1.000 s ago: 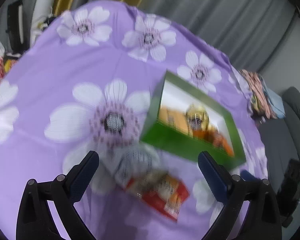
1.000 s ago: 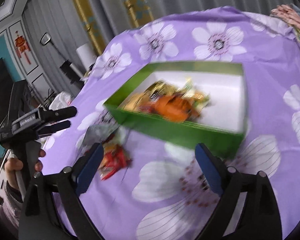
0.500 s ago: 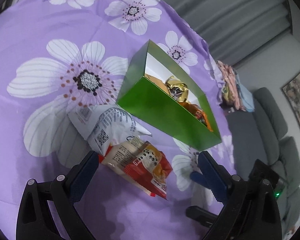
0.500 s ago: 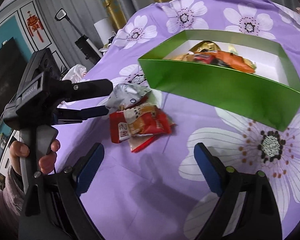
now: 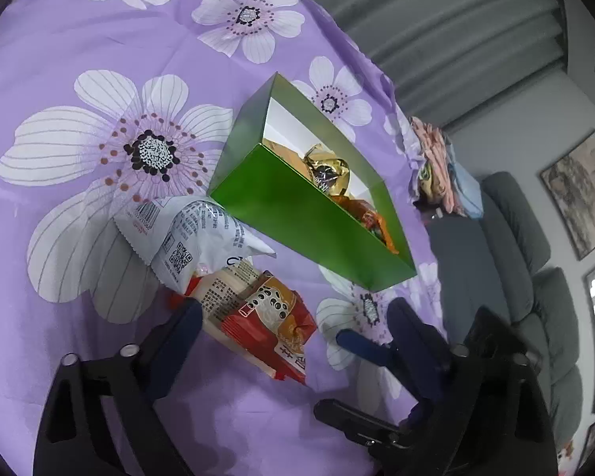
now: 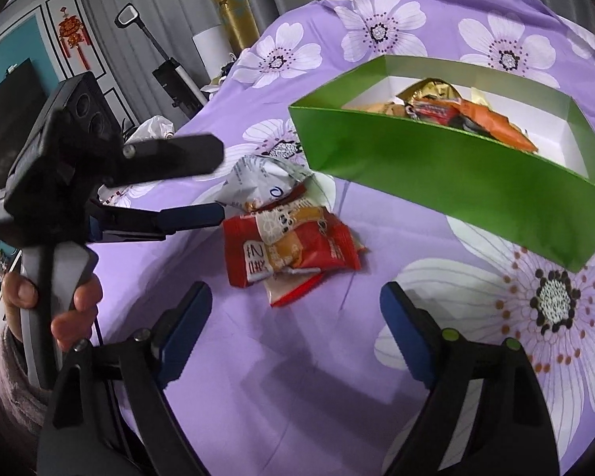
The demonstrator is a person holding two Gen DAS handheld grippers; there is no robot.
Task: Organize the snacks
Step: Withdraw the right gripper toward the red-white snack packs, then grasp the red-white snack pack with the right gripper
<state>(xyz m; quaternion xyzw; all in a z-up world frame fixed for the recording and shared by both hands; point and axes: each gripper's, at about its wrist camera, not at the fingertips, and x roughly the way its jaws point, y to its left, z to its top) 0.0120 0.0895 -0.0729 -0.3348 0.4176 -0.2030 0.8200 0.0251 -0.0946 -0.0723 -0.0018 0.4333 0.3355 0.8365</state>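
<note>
A red snack packet [image 5: 258, 309] lies on the purple flowered cloth, partly over a white packet [image 5: 190, 234], beside the green box [image 5: 309, 214] that holds gold and orange snacks [image 5: 329, 170]. My left gripper [image 5: 293, 317] straddles the red packet; its jaws are closing, and the right pad is still apart from the packet. In the right wrist view the red packet [image 6: 289, 250] lies just ahead of my right gripper [image 6: 295, 305], whose jaws are closing with nothing between them. The left gripper [image 6: 218, 184] reaches in from the left, near the white packet [image 6: 261, 182]. The green box [image 6: 436, 166] stands behind.
Folded clothes [image 5: 436, 158] sit at the table's far edge, with a grey sofa [image 5: 507, 238] beyond. A hand [image 6: 75, 309] holds the left gripper's handle. A plastic bag [image 6: 154, 127] and a black stand [image 6: 170, 75] are past the left edge.
The left view has tilted down onto the packets and its jaws have narrowed. The right gripper has dropped and come closer to the red packet, jaws slightly narrower.
</note>
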